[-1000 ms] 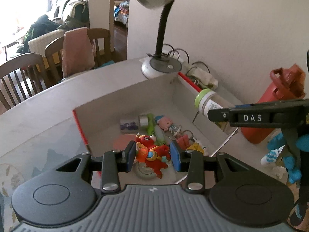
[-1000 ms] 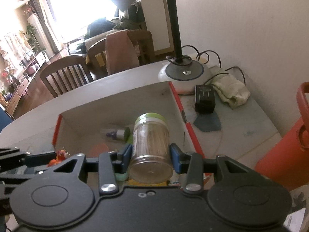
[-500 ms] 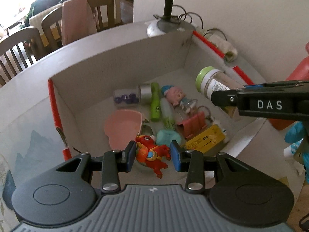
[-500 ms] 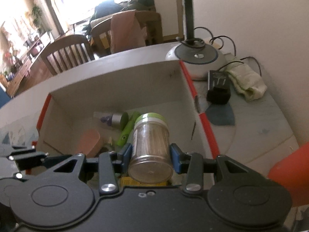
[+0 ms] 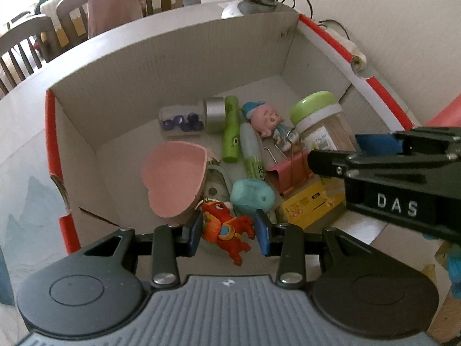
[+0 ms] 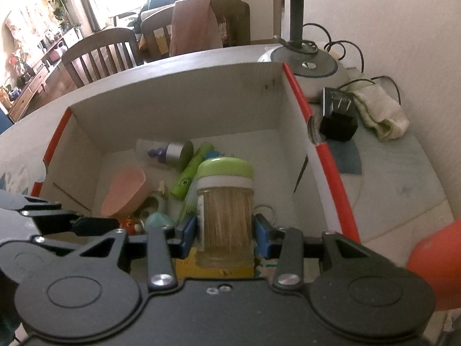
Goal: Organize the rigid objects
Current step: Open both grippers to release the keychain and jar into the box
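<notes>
A white cardboard box point(image 5: 173, 66) with red edges holds several small items. My left gripper point(image 5: 229, 232) is shut on a red toy dragon point(image 5: 227, 230) and holds it low inside the box's near edge, next to a pink heart-shaped dish point(image 5: 174, 178). My right gripper point(image 6: 226, 235) is shut on a clear jar with a green lid point(image 6: 226, 201), tilted over the box's right side. The jar point(image 5: 319, 127) and the right gripper point(image 5: 374, 155) also show in the left wrist view.
The box holds a green tube point(image 5: 230, 132), a pink doll point(image 5: 265, 121), a pink binder clip point(image 5: 288, 173), a teal piece point(image 5: 252, 194) and a yellow packet point(image 5: 311, 204). A lamp base point(image 6: 305, 69), a black plug point(image 6: 337, 115) and a cloth point(image 6: 380, 109) lie beyond. An orange bottle point(image 6: 432, 265) stands right.
Both grippers have moved forward and down into the box with their objects. The jar now hangs lower over the box's contents, and the dragon sits just above the floor.
</notes>
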`<state>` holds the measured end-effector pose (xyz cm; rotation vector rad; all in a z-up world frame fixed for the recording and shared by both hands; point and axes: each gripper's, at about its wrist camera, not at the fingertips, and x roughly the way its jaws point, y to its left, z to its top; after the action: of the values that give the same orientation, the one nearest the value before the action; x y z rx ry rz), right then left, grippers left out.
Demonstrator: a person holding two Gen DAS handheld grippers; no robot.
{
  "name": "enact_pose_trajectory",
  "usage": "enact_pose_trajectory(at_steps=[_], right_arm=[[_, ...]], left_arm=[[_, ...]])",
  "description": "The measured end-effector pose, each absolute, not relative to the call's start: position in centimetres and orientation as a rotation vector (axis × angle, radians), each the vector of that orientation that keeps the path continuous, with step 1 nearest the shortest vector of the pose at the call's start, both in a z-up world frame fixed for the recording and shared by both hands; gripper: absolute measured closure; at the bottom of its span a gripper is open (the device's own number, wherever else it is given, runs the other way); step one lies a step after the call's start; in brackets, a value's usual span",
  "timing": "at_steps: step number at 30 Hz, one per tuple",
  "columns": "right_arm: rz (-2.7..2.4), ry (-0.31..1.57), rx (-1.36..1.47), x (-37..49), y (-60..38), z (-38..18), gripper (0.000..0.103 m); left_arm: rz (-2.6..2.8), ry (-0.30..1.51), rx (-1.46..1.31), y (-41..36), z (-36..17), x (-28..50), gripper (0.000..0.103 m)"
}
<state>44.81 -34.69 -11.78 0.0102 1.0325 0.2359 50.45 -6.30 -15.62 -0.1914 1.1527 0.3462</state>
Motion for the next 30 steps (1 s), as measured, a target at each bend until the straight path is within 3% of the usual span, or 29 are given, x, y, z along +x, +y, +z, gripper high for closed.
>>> enact_pose_trajectory(at_steps=[9, 17, 30], right_arm=[[0.232, 1.041, 0.038, 44.9, -34.9, -11.6, 0.059], [0.236, 1.047, 0.058, 44.5, -35.3, -11.3, 0.042], [0.202, 0.973, 0.087, 41.9, -35.1, -8.4, 0.038]], left_arm=[[0.364, 1.213, -0.233, -5.4, -16.6, 51.0, 0.065], [0.371, 1.214, -0.254, -5.0, -16.2, 50.9, 0.065], [0.317, 1.112, -0.23, -6.1, -13.2, 47.8, 0.057]])
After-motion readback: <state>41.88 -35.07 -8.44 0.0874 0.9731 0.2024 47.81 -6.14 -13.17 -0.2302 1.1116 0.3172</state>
